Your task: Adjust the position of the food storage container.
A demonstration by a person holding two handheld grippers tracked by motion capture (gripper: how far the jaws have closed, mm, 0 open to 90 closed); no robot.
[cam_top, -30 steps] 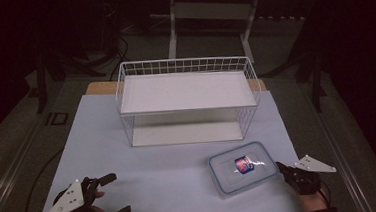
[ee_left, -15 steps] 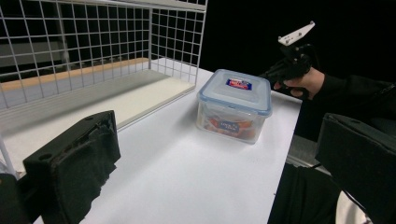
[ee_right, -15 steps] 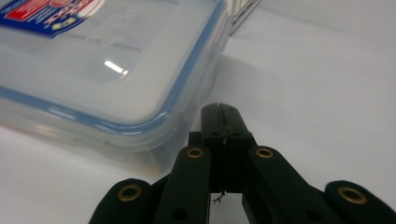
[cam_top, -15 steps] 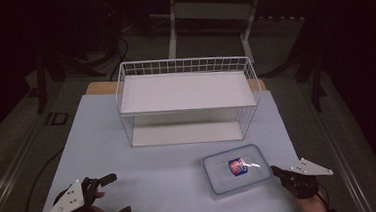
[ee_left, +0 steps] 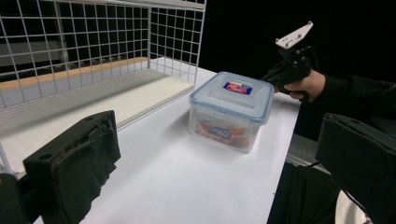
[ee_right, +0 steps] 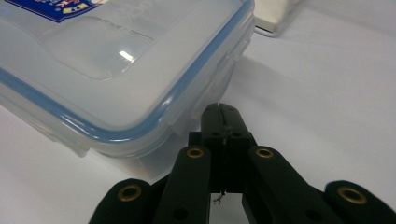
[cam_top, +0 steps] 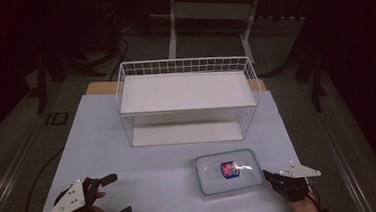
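A clear plastic food box (cam_top: pixel 229 172) with a blue-rimmed lid and a red-and-blue label lies on the white table, in front of the rack and to the right. My right gripper (cam_top: pixel 267 173) is shut, its tip against the box's right side. In the right gripper view the closed jaws (ee_right: pixel 220 112) meet right at the lid's side latch on the box (ee_right: pixel 116 70). My left gripper (cam_top: pixel 116 193) rests open at the near left corner, far from the box. From the left gripper view, the box (ee_left: pixel 232 109) stands beyond my wide-apart jaws, with the right gripper (ee_left: pixel 268 77) behind it.
A white wire rack (cam_top: pixel 188 98) with a shelf on top and a board below stands at the back middle of the table (cam_top: pixel 155 168). Its mesh side (ee_left: pixel 93 46) is close on the left in the left gripper view. The table's edge drops off just right of the box.
The box has slid a little to the left across the table, with my shut right gripper following against its right side. The left gripper has stayed put.
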